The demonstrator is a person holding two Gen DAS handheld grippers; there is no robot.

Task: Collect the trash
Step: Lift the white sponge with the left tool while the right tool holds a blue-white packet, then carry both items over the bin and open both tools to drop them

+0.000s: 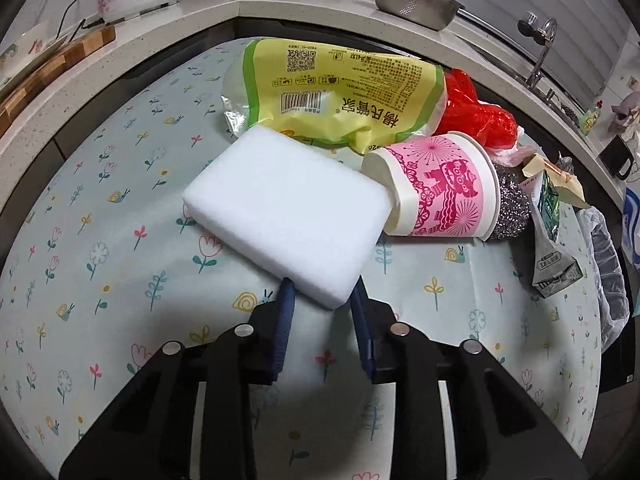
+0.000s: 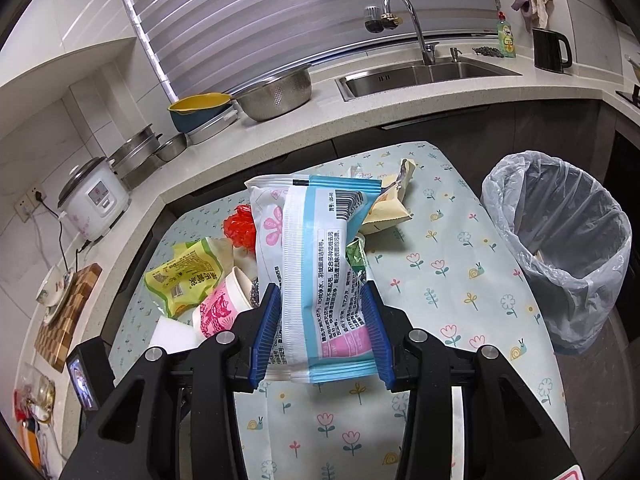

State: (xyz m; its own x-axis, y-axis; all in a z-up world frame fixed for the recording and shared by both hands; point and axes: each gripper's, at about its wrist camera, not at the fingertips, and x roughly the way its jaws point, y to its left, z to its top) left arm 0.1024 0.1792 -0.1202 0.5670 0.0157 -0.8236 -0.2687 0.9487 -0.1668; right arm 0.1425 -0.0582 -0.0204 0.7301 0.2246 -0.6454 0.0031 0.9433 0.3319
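Nearest the left wrist camera, the left gripper (image 1: 322, 294) has its two blue pads on either side of the near corner of one white sponge block (image 1: 286, 210), the jaws set narrow and the pads at the block's sides; whether they press on it cannot be told. The block lies flat on the flowered tablecloth (image 1: 100, 240), its far right corner touching one pink and white paper cup (image 1: 436, 188) that lies on its side. Behind the block lies one yellow and green food bag (image 1: 340, 92), crumpled, with one red plastic bag (image 1: 476, 112) just right of it. One steel scouring pad (image 1: 510, 204) sits behind the cup's open end, and one grey-green carton (image 1: 554, 240) stands tilted at the right edge of the pile. In the right wrist view, the right gripper (image 2: 322, 330) is clamped on one blue, white and pink wrapper (image 2: 316, 264), both blue pads pressing its sides so that it buckles, and the wrapper stands raised above the tablecloth (image 2: 460, 280). Beyond it the same pile shows: the yellow and green food bag (image 2: 184, 280), the paper cup (image 2: 220, 304), the sponge block (image 2: 172, 334) and the red plastic bag (image 2: 240, 226) on the left, and one beige paper packet (image 2: 390, 206) on the far side. One waste bin (image 2: 560, 248), lined with a clear bag, stands off the right edge of the table. On the far counter sit one rice cooker (image 2: 94, 200) and one steel colander (image 2: 276, 90).
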